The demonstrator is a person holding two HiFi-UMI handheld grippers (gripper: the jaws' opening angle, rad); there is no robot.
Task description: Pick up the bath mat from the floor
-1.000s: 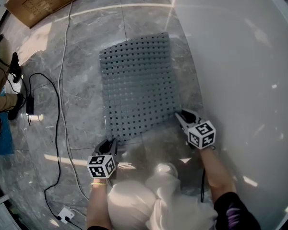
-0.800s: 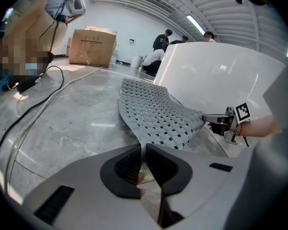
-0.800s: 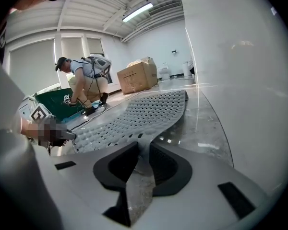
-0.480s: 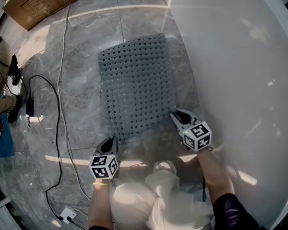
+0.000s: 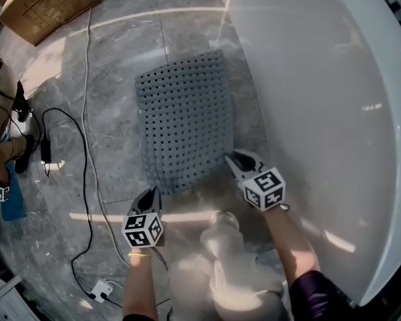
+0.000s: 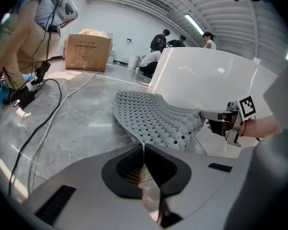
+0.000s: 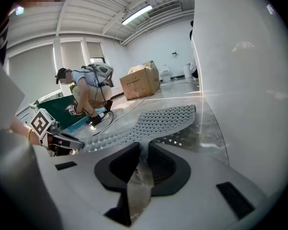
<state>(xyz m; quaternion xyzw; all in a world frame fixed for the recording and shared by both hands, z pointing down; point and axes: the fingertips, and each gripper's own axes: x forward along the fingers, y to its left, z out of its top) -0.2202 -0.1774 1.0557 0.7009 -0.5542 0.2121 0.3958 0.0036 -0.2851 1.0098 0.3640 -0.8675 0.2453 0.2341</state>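
The grey perforated bath mat (image 5: 184, 122) lies on the marble floor beside the tub, and its near edge is raised and curved. My left gripper (image 5: 150, 196) is shut on the near left corner. In the left gripper view the mat (image 6: 158, 116) runs straight into the closed left gripper (image 6: 144, 147). My right gripper (image 5: 231, 159) holds the near right corner; its jaws have just been closing with the mat's edge between them. The right gripper view shows the mat (image 7: 158, 121) arching up from the floor into the right gripper (image 7: 145, 150).
A white bathtub (image 5: 321, 112) rises along the mat's right side. A cardboard box (image 5: 50, 5) stands at the far left. A black cable (image 5: 87, 132) snakes over the floor to a plug (image 5: 100, 289). A person (image 7: 89, 92) crouches at the left, others stand far back.
Both grippers have risen and taken the mat's near edge up off the floor. The left jaws have closed on their corner. The mat now bends upward toward me.
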